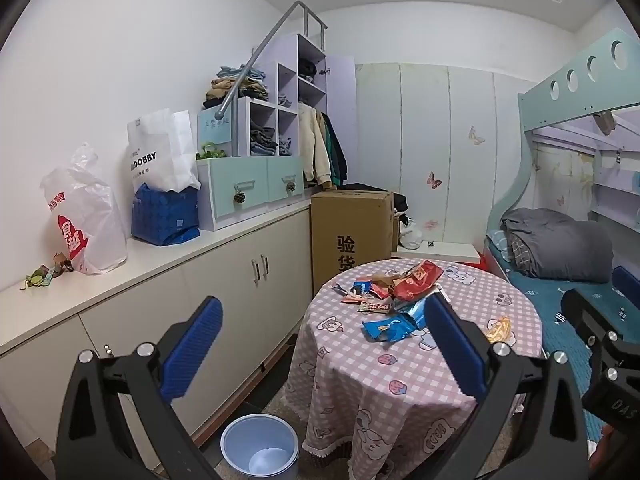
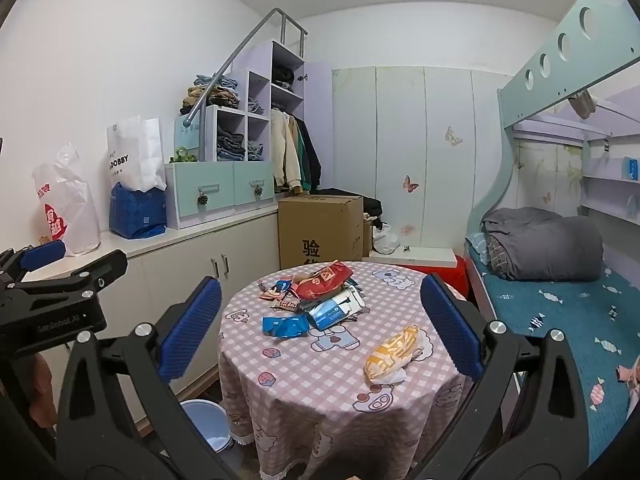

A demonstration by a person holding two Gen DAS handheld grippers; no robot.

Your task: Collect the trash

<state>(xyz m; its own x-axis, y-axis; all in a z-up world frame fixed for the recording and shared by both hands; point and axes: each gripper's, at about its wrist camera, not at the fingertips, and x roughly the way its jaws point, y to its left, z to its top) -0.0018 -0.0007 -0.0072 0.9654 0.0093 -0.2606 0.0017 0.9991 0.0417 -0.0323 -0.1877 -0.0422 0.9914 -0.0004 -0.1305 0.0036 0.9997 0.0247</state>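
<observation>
Basically both tongs, left gripper [image 1: 322, 342] & right gripper [image 2: 320, 326], gape wide, holding nothing; wrappers [image 2: 316, 296] lie piled on the round table [image 2: 320, 384], bin [image 1: 260, 446] on the floor beside it. Prob light, crinkly, slippery foil: pinch a flat edge

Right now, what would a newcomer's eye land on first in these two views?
The round table in a pink checked cloth draws the eye, with a heap of snack wrappers at its middle and a yellow wrapper lying apart nearer the camera. Both the left gripper and right gripper hang open before it. A pale blue bin stands on the floor beside the table.
</observation>
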